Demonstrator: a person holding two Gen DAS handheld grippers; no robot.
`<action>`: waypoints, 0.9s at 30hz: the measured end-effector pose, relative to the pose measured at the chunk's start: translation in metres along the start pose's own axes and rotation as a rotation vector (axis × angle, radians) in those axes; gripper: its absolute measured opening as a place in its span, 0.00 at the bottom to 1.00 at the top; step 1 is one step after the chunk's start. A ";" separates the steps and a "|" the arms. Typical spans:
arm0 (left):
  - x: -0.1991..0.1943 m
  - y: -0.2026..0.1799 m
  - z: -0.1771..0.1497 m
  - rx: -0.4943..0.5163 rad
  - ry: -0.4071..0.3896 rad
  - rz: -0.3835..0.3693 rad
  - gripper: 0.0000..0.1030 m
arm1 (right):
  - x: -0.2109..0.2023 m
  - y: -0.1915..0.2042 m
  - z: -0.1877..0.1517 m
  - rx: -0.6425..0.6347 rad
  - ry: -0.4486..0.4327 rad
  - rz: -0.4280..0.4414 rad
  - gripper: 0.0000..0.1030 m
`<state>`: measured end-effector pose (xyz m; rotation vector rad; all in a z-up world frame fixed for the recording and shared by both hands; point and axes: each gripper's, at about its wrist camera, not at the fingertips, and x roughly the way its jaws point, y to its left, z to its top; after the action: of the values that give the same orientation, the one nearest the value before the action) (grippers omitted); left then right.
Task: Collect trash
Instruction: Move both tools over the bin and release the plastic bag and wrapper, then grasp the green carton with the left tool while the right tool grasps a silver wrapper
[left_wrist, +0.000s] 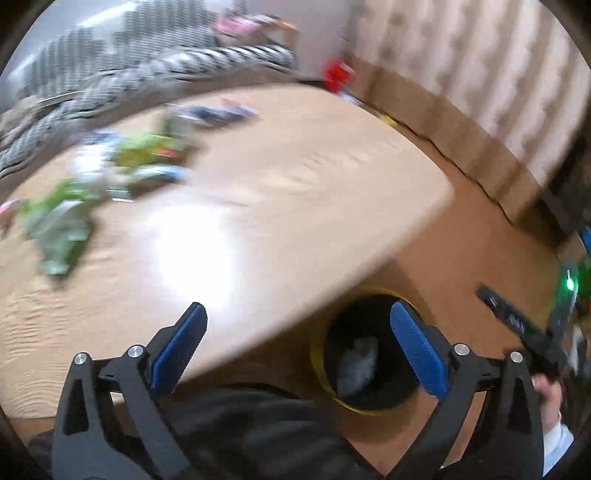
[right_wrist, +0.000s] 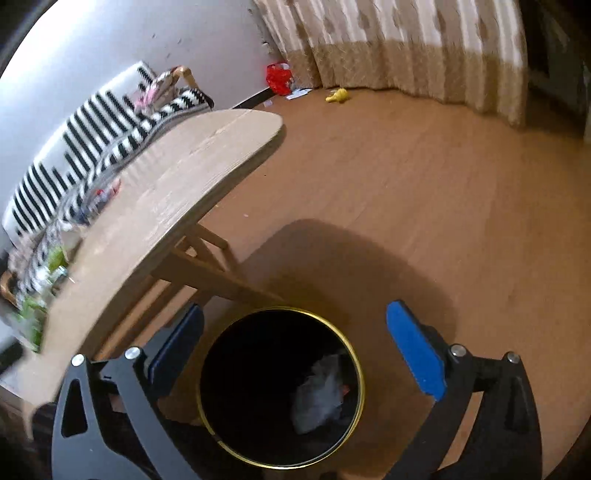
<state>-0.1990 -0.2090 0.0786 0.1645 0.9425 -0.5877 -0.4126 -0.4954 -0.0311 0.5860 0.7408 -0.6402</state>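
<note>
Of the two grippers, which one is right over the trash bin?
The right gripper: the black bin sits between its open fingers. The left gripper mostly overhangs the table.

Left claw (left_wrist: 297, 325) and right claw (right_wrist: 295, 325) both spread wide, empty.

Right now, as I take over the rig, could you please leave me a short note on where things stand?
Left gripper: open, nothing between the fingers, over the near edge of the table.
Right gripper: open and empty, hanging over the bin.
Bin: on the floor beside the table, black with a yellow rim; a pale crumpled piece of trash already lies inside.
Done: at least that piece is binned.
Left: wrappers, green and blue, lie scattered on the far left part of the table; the picture is blurred, so I cannot count them. Collect and drop them in the bin.
</note>
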 end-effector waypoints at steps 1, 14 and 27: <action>-0.006 0.015 0.001 -0.021 -0.019 0.022 0.94 | 0.000 0.010 0.002 -0.030 -0.003 -0.021 0.93; -0.033 0.248 0.019 -0.350 -0.114 0.329 0.94 | 0.003 0.233 0.041 -0.262 0.010 0.387 0.93; 0.057 0.265 0.080 -0.124 -0.048 0.219 0.94 | 0.082 0.453 0.030 -0.378 0.048 0.270 0.93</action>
<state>0.0269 -0.0418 0.0489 0.1401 0.8977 -0.3288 -0.0337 -0.2416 0.0400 0.3438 0.7878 -0.2274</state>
